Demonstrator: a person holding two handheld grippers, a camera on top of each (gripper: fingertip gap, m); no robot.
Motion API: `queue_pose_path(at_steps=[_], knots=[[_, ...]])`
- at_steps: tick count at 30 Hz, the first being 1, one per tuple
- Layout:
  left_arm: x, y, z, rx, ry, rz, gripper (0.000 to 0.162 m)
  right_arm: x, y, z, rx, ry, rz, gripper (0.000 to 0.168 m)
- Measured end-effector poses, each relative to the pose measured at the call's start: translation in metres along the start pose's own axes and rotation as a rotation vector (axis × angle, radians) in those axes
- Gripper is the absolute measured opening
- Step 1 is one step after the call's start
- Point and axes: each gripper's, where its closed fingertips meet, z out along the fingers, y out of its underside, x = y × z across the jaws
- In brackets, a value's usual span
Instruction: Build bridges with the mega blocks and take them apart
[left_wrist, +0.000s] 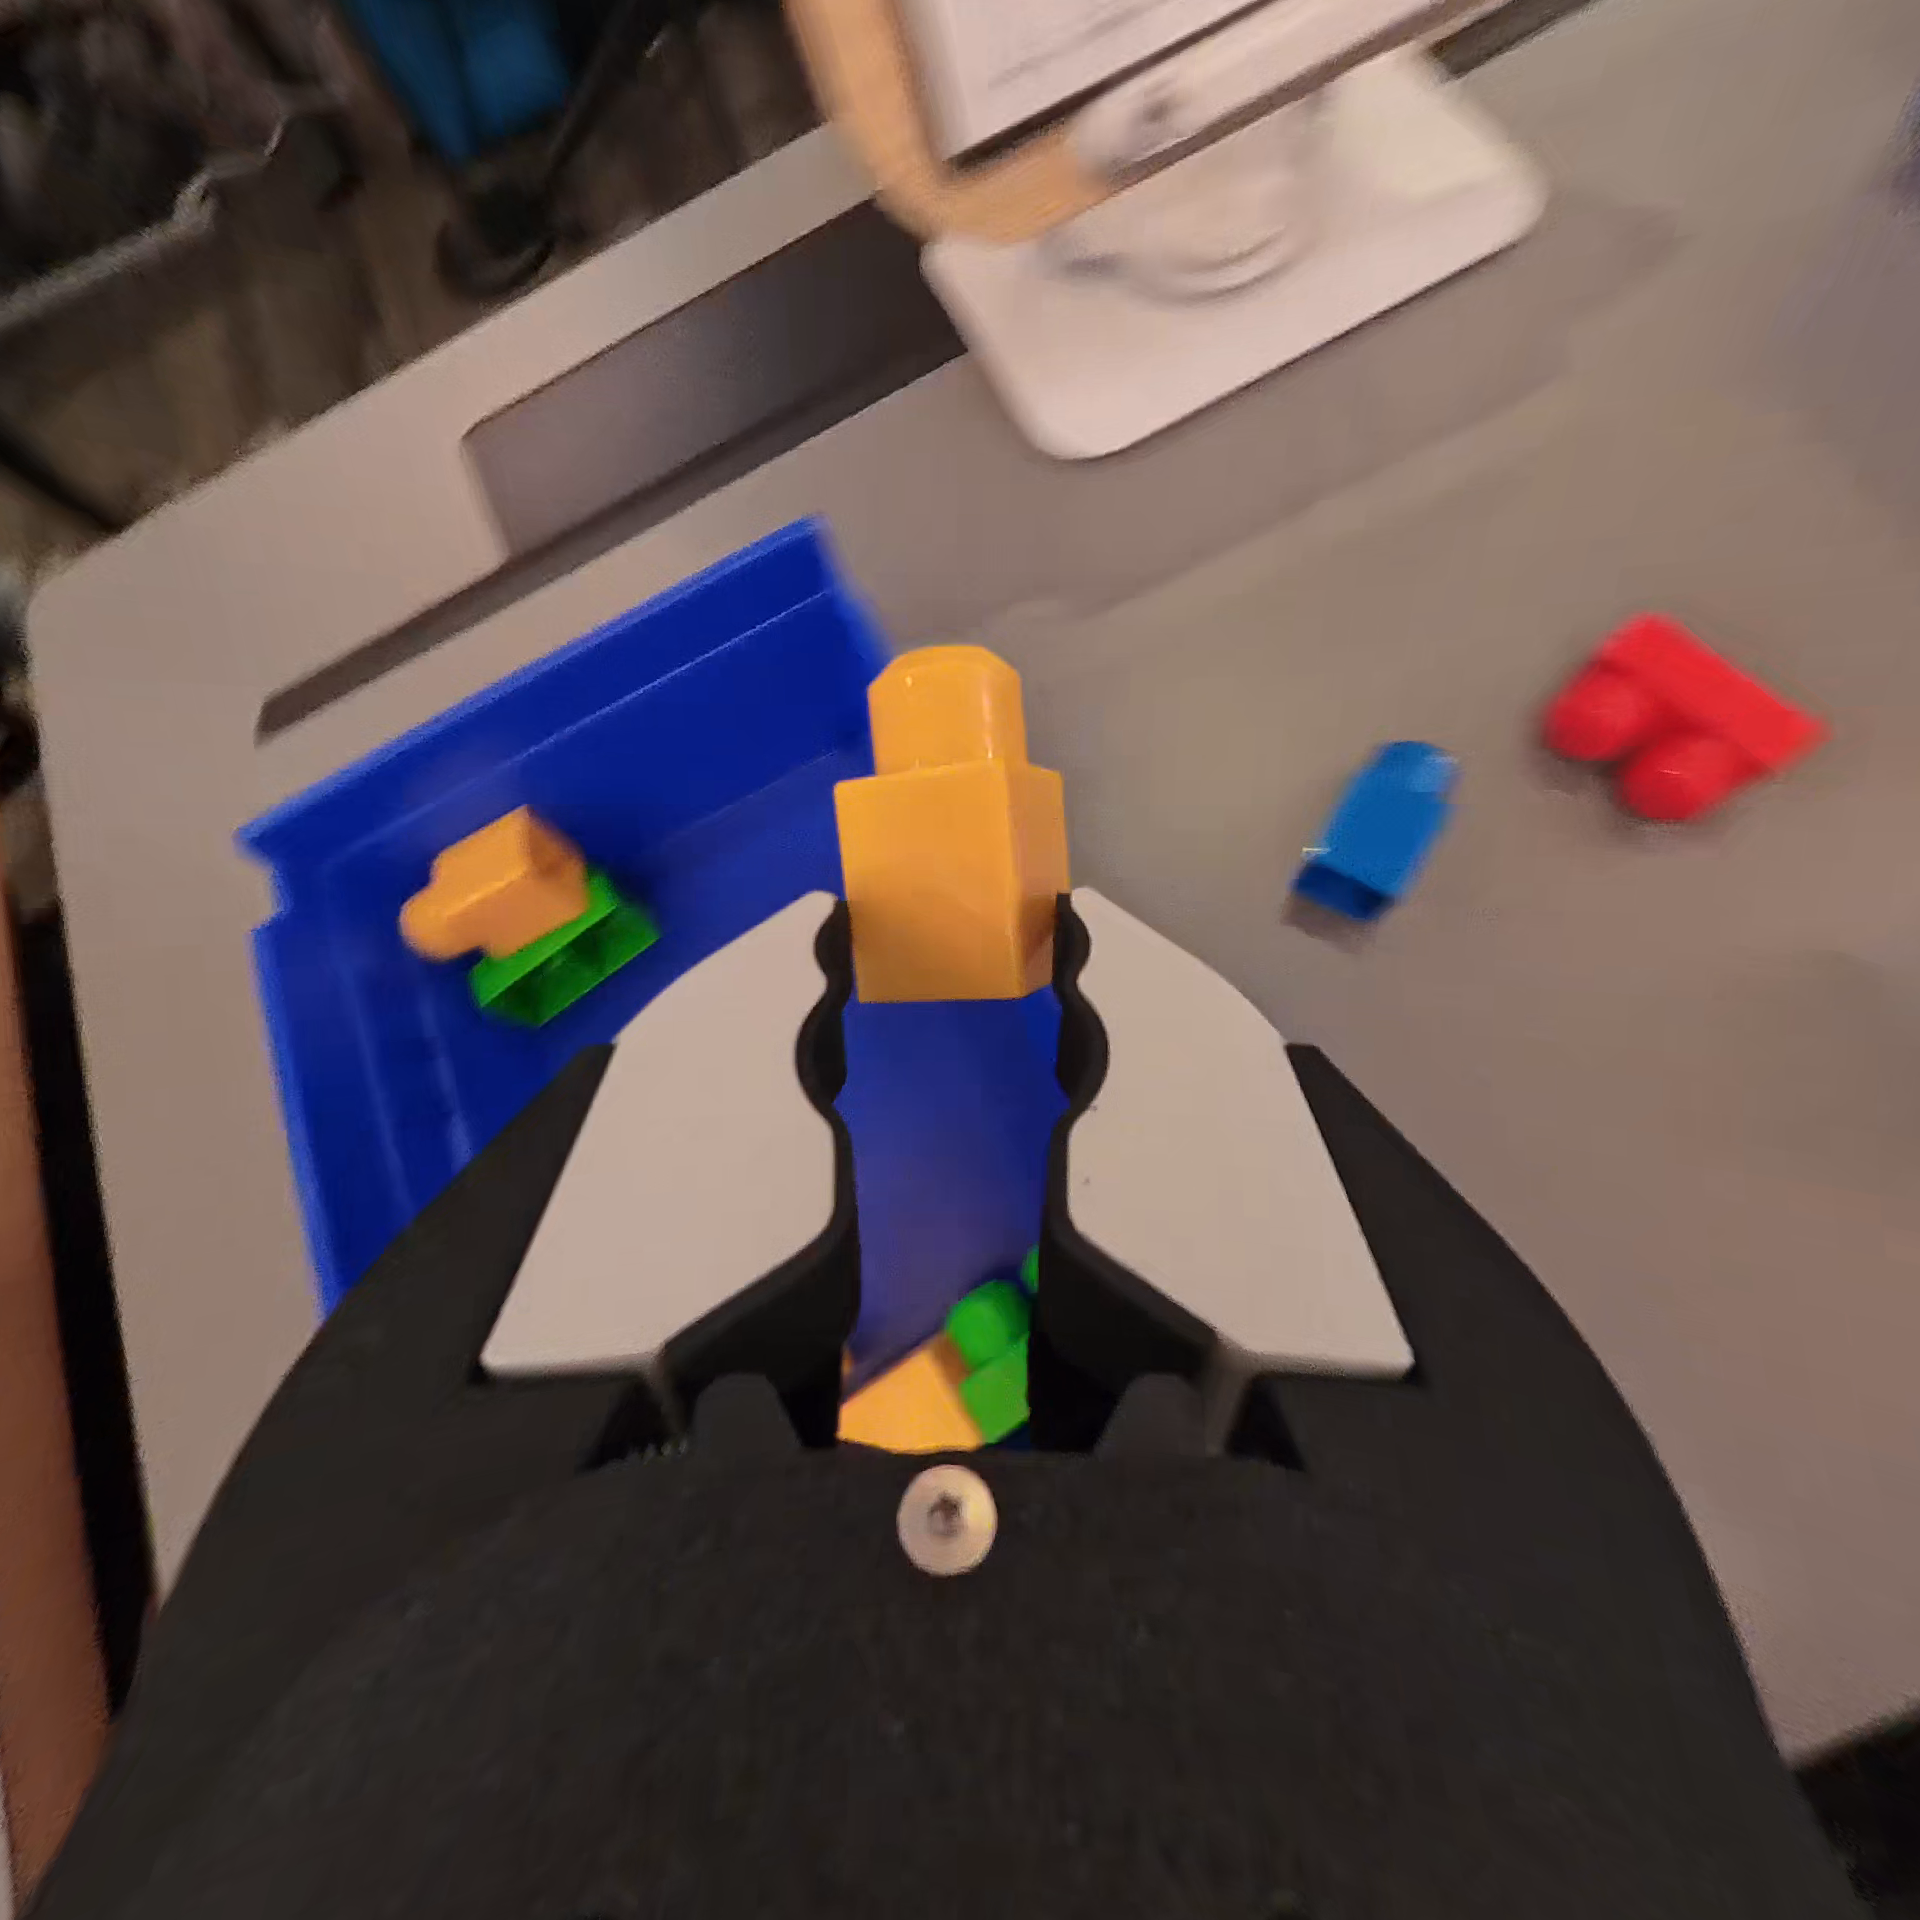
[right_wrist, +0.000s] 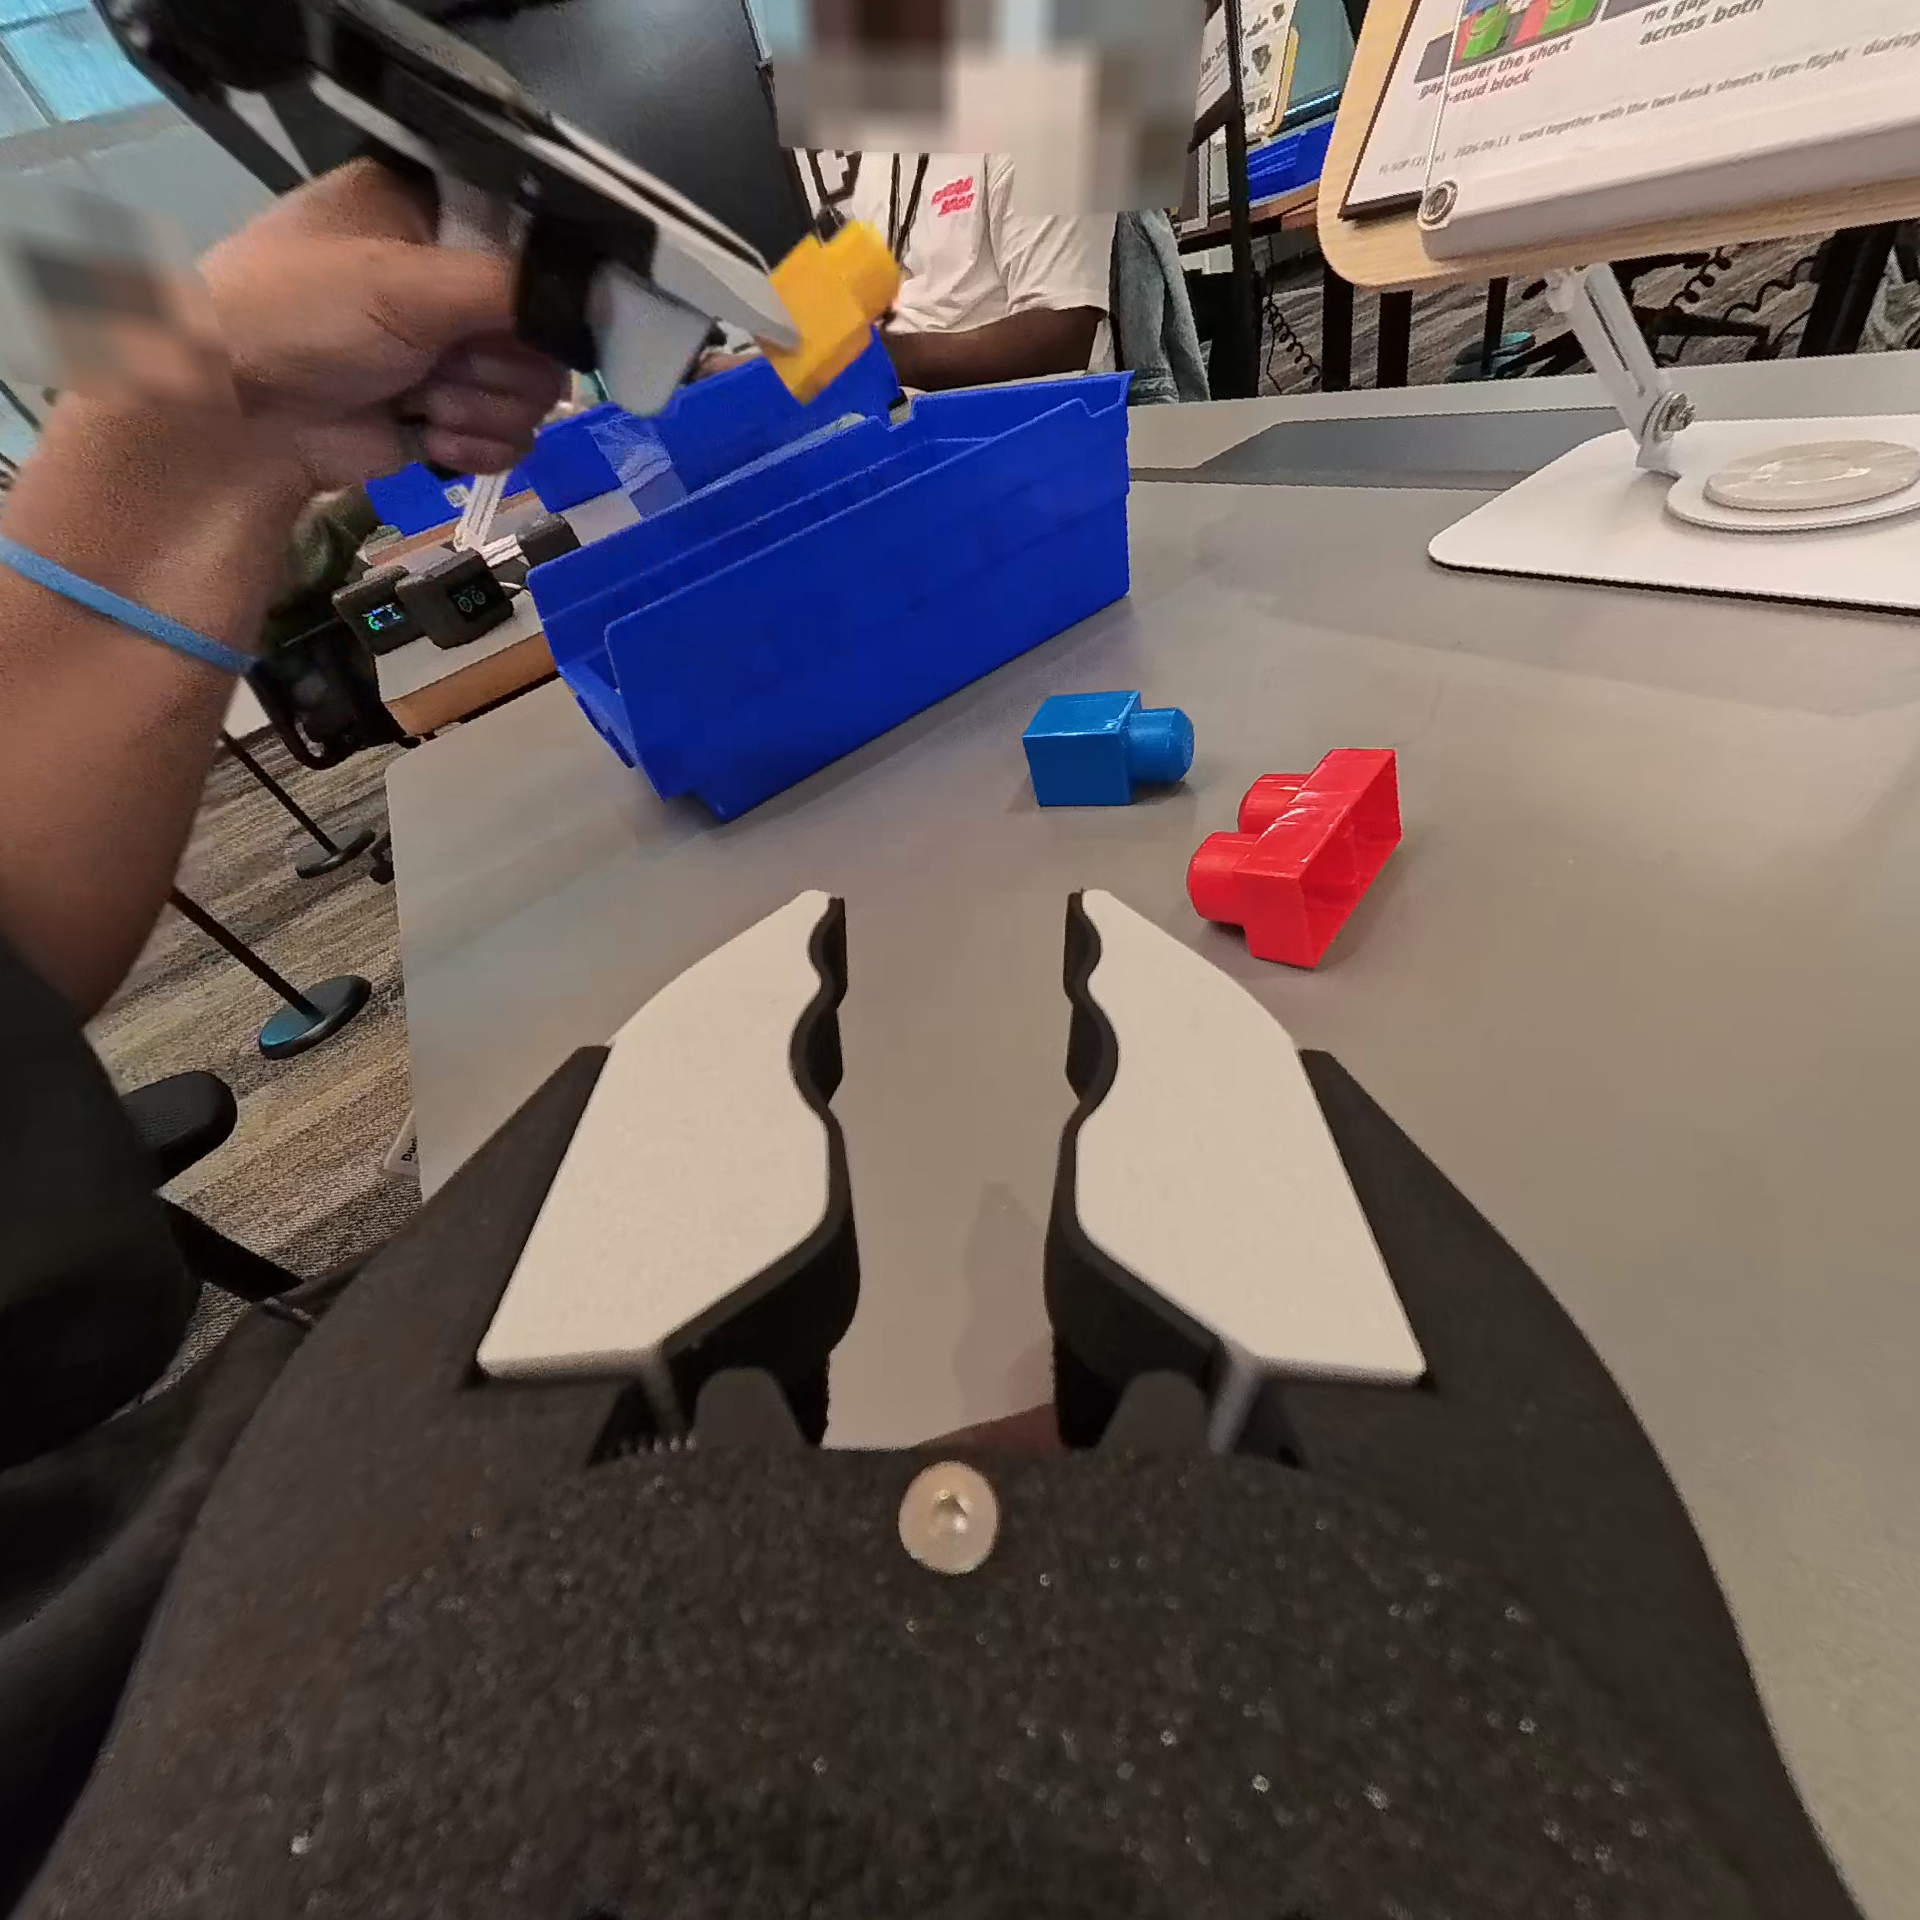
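L gripper (left_wrist: 954, 935) pinches orange block (left_wrist: 951, 862) by base, stud fwd, held above blue bin (left_wrist: 582, 748), prob bringing it to table (right_wrist: 1558, 1039); R gripper (right_wrist: 954, 935) spread, empty, low over table nr blue block (right_wrist: 1101, 748) & red block (right_wrist: 1299, 857), ready to pick

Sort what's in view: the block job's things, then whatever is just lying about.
Job: orange block in left gripper; blue block; red block; blue bin with orange and green blocks; open right gripper.

Lying about: white stand; grey table.
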Motion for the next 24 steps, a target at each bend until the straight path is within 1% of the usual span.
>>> queue_pose_path(at_steps=[2, 4, 6, 8, 10, 13, 17, 20, 24], knots=[[0.050, -0.008, -0.009, 0.030, 0.114, 0.097, 0.037, 0.000, 0.000, 0.000, 0.002, 0.001, -0.002, 0.040], [0.098, 0.000, -0.002, -0.007, 0.190, 0.206, 0.037, 0.000, 0.000, 0.000, 0.001, 0.002, -0.005, 0.040], [0.130, 0.014, 0.015, -0.044, 0.197, 0.320, 0.037, -0.001, 0.000, 0.000, 0.002, 0.003, -0.009, 0.040], [0.150, 0.031, 0.035, -0.103, 0.194, 0.415, 0.037, -0.001, 0.000, 0.000, 0.004, 0.005, -0.012, 0.040], [0.162, 0.039, 0.053, -0.116, 0.186, 0.495, 0.037, -0.001, 0.000, 0.000, 0.001, 0.005, -0.016, 0.040], [0.181, 0.049, 0.070, -0.129, 0.227, 0.566, 0.037, -0.002, 0.000, 0.000, -0.001, 0.006, -0.021, 0.040], [0.181, 0.055, 0.081, -0.154, 0.170, 0.611, 0.037, -0.002, 0.001, 0.001, -0.007, 0.007, -0.022, 0.040], [0.188, 0.057, 0.085, -0.133, 0.183, 0.617, 0.037, -0.002, 0.001, 0.001, -0.005, 0.007, -0.023, 0.040], [0.181, 0.061, 0.095, -0.134, 0.103, 0.668, 0.037, -0.001, 0.001, 0.001, -0.005, 0.005, -0.019, 0.040]])
